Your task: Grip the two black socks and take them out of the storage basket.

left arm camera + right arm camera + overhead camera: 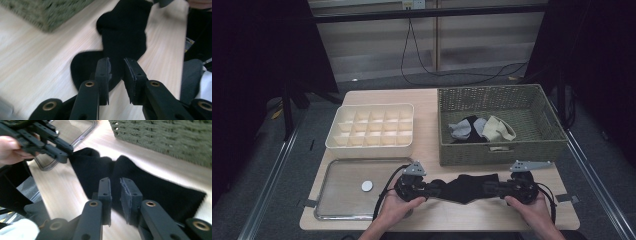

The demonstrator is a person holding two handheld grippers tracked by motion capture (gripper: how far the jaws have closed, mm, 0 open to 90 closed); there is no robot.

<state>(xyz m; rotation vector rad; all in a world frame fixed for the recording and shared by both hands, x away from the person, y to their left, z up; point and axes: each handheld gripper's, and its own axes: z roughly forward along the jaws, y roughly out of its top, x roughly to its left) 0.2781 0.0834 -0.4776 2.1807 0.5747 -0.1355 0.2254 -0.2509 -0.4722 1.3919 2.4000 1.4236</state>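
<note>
1. While looking down from the high view, found a black sock [467, 187] spread flat on the wooden table [427, 100], along its near edge and just in front of a woven basket [497, 150].
2. Saw the left gripper [434, 188] at the sock's left end and the right gripper [490, 188] at its right end, tips pointing toward each other, each held in a hand from the bottom of that view.
3. Checked the left gripper view: jaws a little apart, with a clear gap between the pads and no cloth pinched, so read as open. Found the rounded end of the sock lying under and beyond the tips.
4. Checked the right gripper view: likewise slightly parted and open, gripping nothing, with the sock flat on the wood below and past the tips.
5. Noted a grey sock [460, 129] and a beige sock [498, 128] inside the basket.
6. Noted a cream divided organizer [369, 127] left of the basket and, nearer, a metal tray [362, 161] with a small white disc [367, 186] on it, just left of the left gripper.
</note>
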